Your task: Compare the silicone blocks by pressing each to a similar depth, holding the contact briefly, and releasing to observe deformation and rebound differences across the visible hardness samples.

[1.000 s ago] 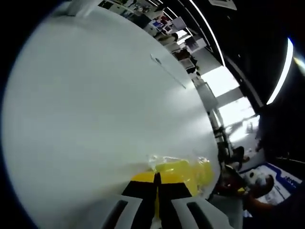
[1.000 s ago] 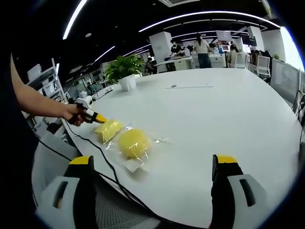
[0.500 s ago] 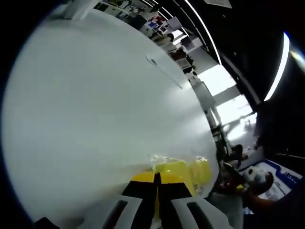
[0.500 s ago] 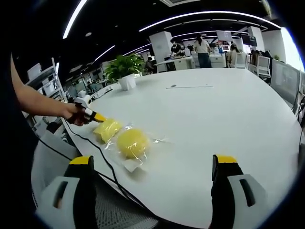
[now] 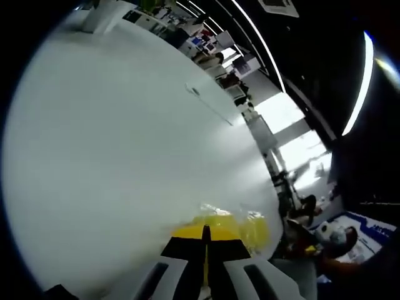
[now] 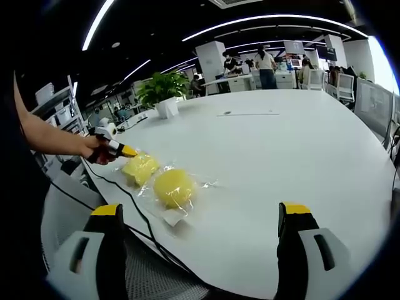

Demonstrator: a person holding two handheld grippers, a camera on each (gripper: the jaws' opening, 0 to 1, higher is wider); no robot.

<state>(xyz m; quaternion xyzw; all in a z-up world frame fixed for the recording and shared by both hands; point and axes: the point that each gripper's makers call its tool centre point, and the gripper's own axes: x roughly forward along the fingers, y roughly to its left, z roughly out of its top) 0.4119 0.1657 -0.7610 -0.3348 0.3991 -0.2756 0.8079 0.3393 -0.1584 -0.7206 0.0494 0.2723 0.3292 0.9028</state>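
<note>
The closed, empty left gripper (image 6: 128,152) is pressing the soft-looking, plastic-wrapped yellow silicone block (image 6: 140,167) on the white worktop (image 6: 294,150); right gripper (image 6: 200,215) is hovering wide open, empty.

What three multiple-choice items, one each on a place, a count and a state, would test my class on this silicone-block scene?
1. Where does the potted plant stand?
A. on the white table, at its far side
B. on the floor
C. beside the nearer block

2. How many yellow blocks lie in clear wrapping?
A. one
B. two
C. four

3. How stands the right gripper?
A. shut on a block
B. open
C. shut on nothing

Key: 1 A, the pot rests on the tabletop; 2 B, the farther block and the nearer block; 3 B, its jaws stand wide apart.
</note>
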